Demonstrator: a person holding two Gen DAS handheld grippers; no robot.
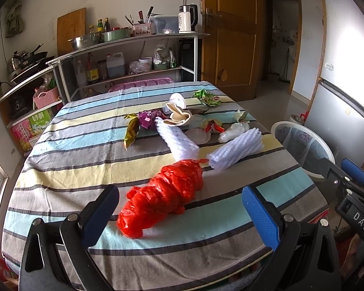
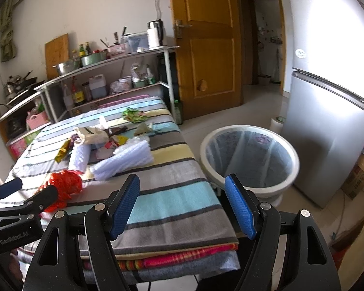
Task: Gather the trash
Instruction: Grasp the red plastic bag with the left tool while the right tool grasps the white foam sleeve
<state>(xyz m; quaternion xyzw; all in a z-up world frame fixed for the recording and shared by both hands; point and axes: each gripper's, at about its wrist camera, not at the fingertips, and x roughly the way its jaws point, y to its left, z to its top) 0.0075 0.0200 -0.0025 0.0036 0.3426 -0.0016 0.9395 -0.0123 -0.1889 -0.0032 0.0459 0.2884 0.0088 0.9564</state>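
- Two handheld grippers in view, both with blue-padded black fingers spread wide and nothing between them.
- Left gripper hovers over near edge of table, crumpled red plastic bag lying on the cloth between and just past its fingers, not touched as far as visible.
- Right gripper sits at the table's near right corner, fingers straddling the table edge, pointing toward round white trash bin with clear liner.
- Trash bin stands on pale tiled floor just beside the table's right side, near silver refrigerator.
- Table covered by striped cloth in blue, grey, yellow and white; layered red plaid and grey fabric shows under it at the corner in the right wrist view.
- Trash pile mid-table: two white foam fruit nets, gold snack wrapper, purple wrapper, beige crumpled paper bag, red-white small wrapper, clear plastic lid.
- Green snack packet lies apart toward the far edge.
- Behind table: metal kitchen shelf rack with bottles, steel bowl, pans, white electric kettle, wooden cutting board leaning on wall.
- Brown wooden door stands open right of the rack, doorway beyond.
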